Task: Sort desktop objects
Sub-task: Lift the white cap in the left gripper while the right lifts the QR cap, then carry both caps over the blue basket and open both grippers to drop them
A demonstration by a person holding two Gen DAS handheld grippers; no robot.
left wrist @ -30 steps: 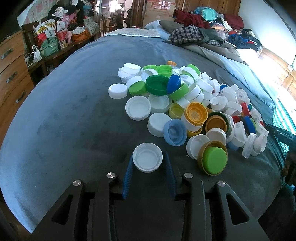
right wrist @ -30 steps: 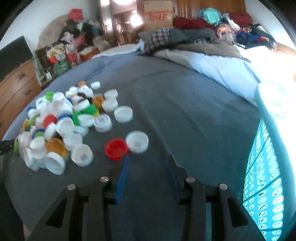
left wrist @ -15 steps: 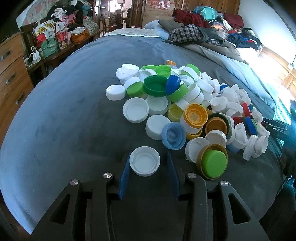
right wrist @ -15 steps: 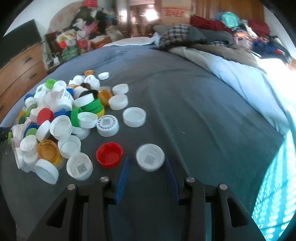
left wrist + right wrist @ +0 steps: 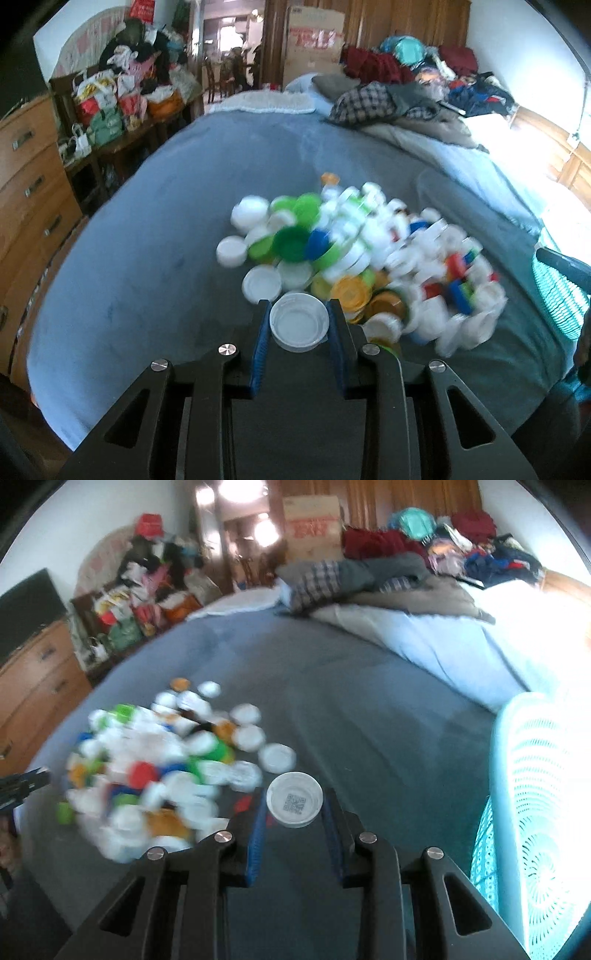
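Both grippers have a cap each right now. The left gripper (image 5: pixel 298 325) has its jaws closed tight on a plain white cap (image 5: pixel 299 322), open side up, lifted off the bed (image 5: pixel 155 266) just in front of the big pile of caps (image 5: pixel 354 258). The right gripper (image 5: pixel 294 808) has just been closing its jaws, and they now pinch another white cap (image 5: pixel 294 804), also held above the blanket.

What's different between the two views: only the right wrist view shows a QR code sticker (image 5: pixel 294 803) inside its cap, plus the big turquoise mesh basket (image 5: pixel 535 812) filling the right edge. The left view only catches a sliver of that basket (image 5: pixel 557 291) at its far right. The left view gets the green caps (image 5: pixel 291 243) and the orange caps (image 5: pixel 351 291) up close, while the right view sees the same pile (image 5: pixel 155 771) off to its left, heavily blurred, with a red cap (image 5: pixel 142 774) showing. The tip of the other gripper pokes in at the left edge there.
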